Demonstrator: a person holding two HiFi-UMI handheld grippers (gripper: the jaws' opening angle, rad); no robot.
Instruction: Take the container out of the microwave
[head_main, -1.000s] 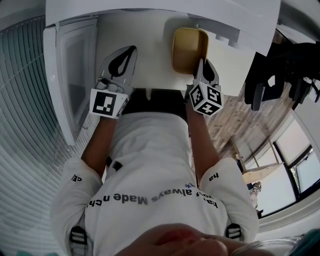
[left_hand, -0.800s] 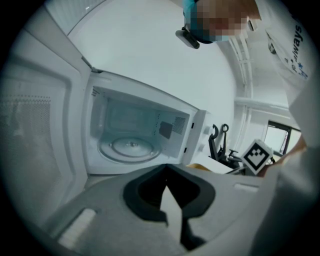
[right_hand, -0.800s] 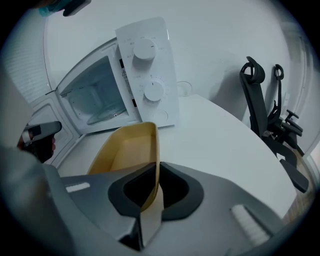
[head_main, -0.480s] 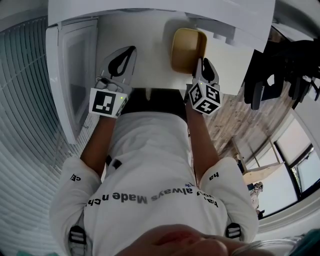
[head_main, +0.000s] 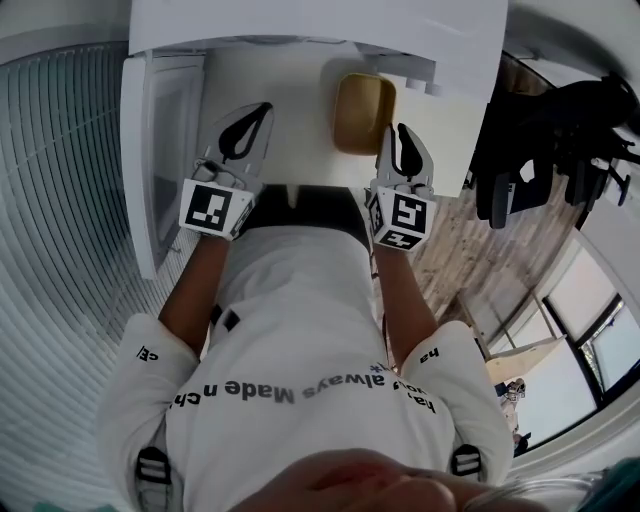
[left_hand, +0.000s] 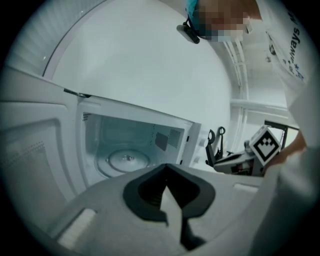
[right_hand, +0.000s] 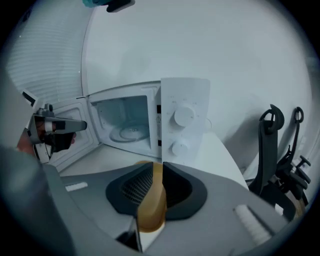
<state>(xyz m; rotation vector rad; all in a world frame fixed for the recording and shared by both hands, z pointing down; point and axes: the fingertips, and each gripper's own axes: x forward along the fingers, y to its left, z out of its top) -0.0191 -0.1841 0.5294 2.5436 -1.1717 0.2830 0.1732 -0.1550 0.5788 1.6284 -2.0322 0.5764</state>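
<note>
1. The right gripper (right_hand: 157, 166): jaws a little apart and closing. A tan, round-cornered plastic container (right_hand: 151, 210) shows in the slit between them, but the pads do not press on it, so it is not gripped.
2. The left gripper (left_hand: 166, 167): jaws together, nothing between. It is held by the open door, probably idle and kept out of the way.
3. The container stands on the white table (head_main: 290, 110), outside the white microwave (right_hand: 182, 122), just near of its front at the dial end. Judged: it is out, and the slack right jaws suit a let-go.
4. The microwave door (head_main: 150, 160) stands swung open to the left. The cavity holds only the glass turntable (left_hand: 127, 160).
5. Only the head view shows the container whole, with the right gripper's tips beside its near right corner; the cavity is hidden there. Both gripper views show the cavity. The left gripper view misses the container but catches the right gripper's marker cube (left_hand: 265, 144).
</note>
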